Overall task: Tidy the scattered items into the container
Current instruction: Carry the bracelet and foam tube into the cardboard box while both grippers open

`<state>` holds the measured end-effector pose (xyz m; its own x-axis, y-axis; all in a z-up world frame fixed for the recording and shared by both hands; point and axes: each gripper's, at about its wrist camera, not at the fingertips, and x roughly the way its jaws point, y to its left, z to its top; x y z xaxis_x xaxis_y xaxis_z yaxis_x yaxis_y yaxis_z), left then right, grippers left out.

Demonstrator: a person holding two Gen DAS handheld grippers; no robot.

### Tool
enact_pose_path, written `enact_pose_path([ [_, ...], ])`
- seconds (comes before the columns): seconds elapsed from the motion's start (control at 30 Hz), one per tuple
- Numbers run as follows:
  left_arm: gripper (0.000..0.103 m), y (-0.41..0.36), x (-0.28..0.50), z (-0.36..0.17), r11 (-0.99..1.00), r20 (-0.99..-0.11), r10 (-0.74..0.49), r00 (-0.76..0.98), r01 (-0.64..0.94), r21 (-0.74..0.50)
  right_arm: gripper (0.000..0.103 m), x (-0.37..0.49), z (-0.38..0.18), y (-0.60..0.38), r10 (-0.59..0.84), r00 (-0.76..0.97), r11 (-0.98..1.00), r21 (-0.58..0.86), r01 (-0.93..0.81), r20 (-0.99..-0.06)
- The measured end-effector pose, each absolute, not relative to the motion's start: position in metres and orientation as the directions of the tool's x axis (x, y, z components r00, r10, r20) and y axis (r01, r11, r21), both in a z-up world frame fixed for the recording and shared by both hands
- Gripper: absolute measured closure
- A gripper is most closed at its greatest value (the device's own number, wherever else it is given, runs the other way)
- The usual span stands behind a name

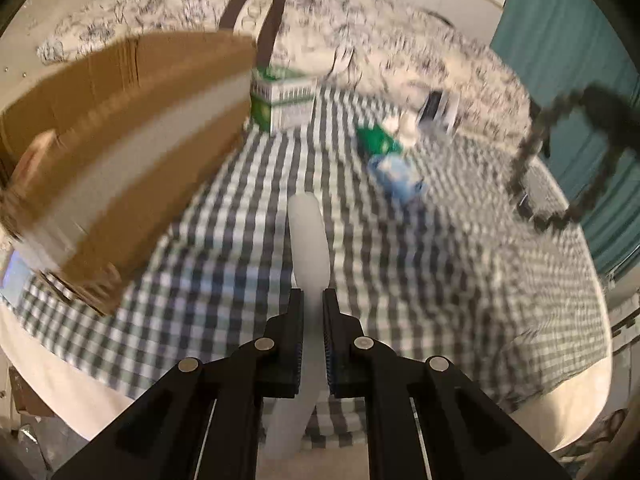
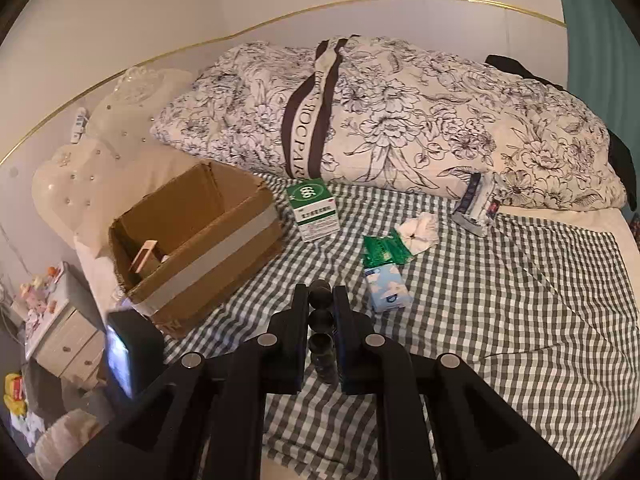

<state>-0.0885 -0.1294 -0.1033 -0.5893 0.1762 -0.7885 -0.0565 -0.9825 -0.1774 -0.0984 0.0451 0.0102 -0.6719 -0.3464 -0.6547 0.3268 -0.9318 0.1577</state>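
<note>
My left gripper [image 1: 312, 300] is shut on a translucent white tube [image 1: 309, 236] and holds it above the checked bedsheet, to the right of the cardboard box [image 1: 120, 148]. My right gripper [image 2: 320, 296] is shut on a black beaded string [image 2: 320, 320]; in the left wrist view the string [image 1: 532, 148] hangs at the right. The open cardboard box [image 2: 192, 240] sits left on the bed. A green-white medicine box [image 2: 314, 210], a green packet [image 2: 384, 250], a light blue pack [image 2: 388, 288], white tissue [image 2: 418, 230] and a wrapped pack [image 2: 476, 204] lie on the sheet.
A folded floral duvet [image 2: 400, 120] lies along the back of the bed. A padded headboard [image 2: 92, 152] and a bedside cabinet [image 2: 60, 328] are at the left. A teal curtain [image 1: 560, 40] hangs at the right. The left wrist view is motion-blurred.
</note>
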Motion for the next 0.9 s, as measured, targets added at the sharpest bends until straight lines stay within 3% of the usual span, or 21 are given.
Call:
enact_pose_path([
  [0.37,0.094,-0.171,-0.093,0.003,-0.985,-0.685,0.14,-0.715,-0.033,-0.167,0.092,-0.098,0.038,0.011,-0.435,-0.658,-0.888,0.169,0.429,-0.615],
  [0.5,0.094,-0.203,-0.105,0.028,-0.992,-0.671,0.069,-0.739,0.018,-0.121,0.092,-0.111,0.056,-0.028,-0.5,-0.639,-0.847,0.178,0.5,-0.584],
  [0.67,0.094,-0.25,-0.126,0.033,-0.99,-0.677,0.007,-0.736,0.091,-0.109,0.092,-0.137,0.071,-0.088,-0.568,-0.605,-0.795,0.182,0.578,-0.558],
  [0.9,0.094,-0.291,-0.15,0.005,-0.984,-0.701,-0.008,-0.714,0.131,-0.122,0.092,-0.18,0.049,-0.157,-0.59,-0.554,-0.763,0.181,0.62,-0.588],
])
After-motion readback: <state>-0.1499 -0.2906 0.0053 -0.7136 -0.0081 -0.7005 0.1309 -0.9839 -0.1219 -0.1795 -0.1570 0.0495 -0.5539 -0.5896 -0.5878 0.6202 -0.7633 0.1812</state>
